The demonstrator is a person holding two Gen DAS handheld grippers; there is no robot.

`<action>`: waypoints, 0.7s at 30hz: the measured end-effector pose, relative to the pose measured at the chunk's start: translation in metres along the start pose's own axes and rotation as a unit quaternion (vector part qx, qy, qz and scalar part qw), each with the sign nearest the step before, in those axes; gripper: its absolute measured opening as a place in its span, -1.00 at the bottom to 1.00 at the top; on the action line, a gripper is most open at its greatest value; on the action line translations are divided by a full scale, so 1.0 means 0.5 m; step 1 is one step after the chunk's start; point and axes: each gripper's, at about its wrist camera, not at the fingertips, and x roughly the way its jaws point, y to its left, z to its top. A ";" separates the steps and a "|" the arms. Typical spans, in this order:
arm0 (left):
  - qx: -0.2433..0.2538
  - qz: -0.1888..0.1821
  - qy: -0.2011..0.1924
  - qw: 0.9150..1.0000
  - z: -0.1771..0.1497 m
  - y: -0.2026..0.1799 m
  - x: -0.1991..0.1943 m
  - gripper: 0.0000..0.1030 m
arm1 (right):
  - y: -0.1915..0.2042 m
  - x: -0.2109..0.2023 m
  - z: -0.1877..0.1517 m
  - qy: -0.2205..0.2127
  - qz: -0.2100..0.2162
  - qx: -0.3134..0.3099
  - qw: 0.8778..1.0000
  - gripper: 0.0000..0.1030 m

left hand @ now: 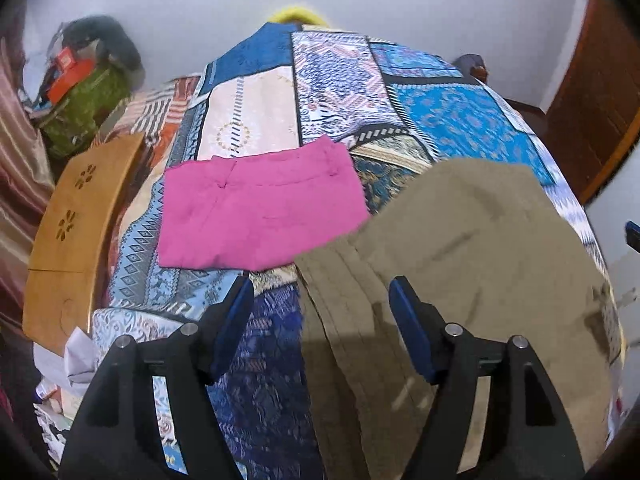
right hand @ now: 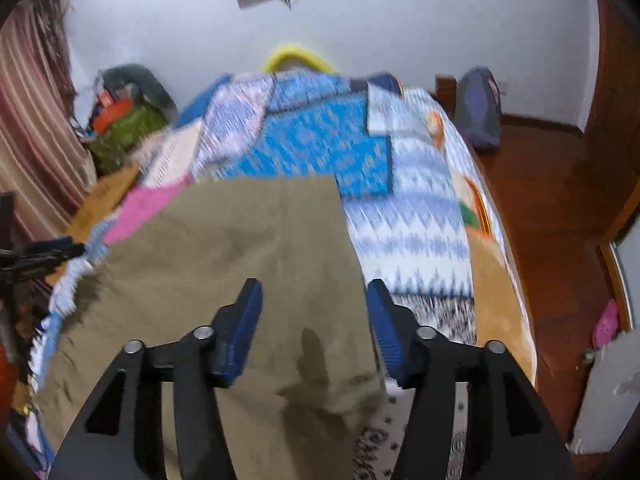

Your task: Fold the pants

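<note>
Beyond and to the left of the left gripper (left hand: 322, 292), whose jaws stand spread with nothing pinched between them, a wooden board (left hand: 76, 232) leans at the bed's edge, its lower end cut off behind crumpled paper. Straight ahead of those jaws lie folded pink pants (left hand: 256, 216) on the patchwork bedspread (left hand: 460, 120); the right wrist view shows only a pink sliver of them. The khaki pants (left hand: 480, 248) lie flat on the bed, under and ahead of the left gripper's right finger, their near end cut off below the frame. The right gripper (right hand: 314, 300) hovers above the same khaki cloth, jaws spread and empty; its view is motion-blurred, so the bedspread pattern smears. Only this view shows the wooden floor (right hand: 552, 208) right of the jaws.
</note>
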 end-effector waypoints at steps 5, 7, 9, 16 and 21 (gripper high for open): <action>-0.030 -0.015 0.030 0.999 0.038 0.023 0.067 0.41 | 0.020 0.038 0.060 -0.016 -0.006 -0.029 0.999 0.16; -0.036 -0.029 0.049 0.998 0.044 0.026 0.093 0.41 | 0.017 0.067 0.076 -0.012 -0.002 -0.027 1.000 0.17; -0.039 -0.039 0.067 0.996 0.045 0.026 0.124 0.41 | 0.008 0.116 0.094 0.005 -0.007 -0.027 1.000 0.17; -0.020 -0.028 0.086 0.996 0.039 0.021 0.186 0.63 | -0.024 0.244 0.130 0.054 -0.004 -0.027 0.998 0.17; -0.001 -0.030 0.082 0.996 0.037 0.012 0.203 0.64 | -0.030 0.327 0.133 0.086 0.004 -0.039 0.995 0.17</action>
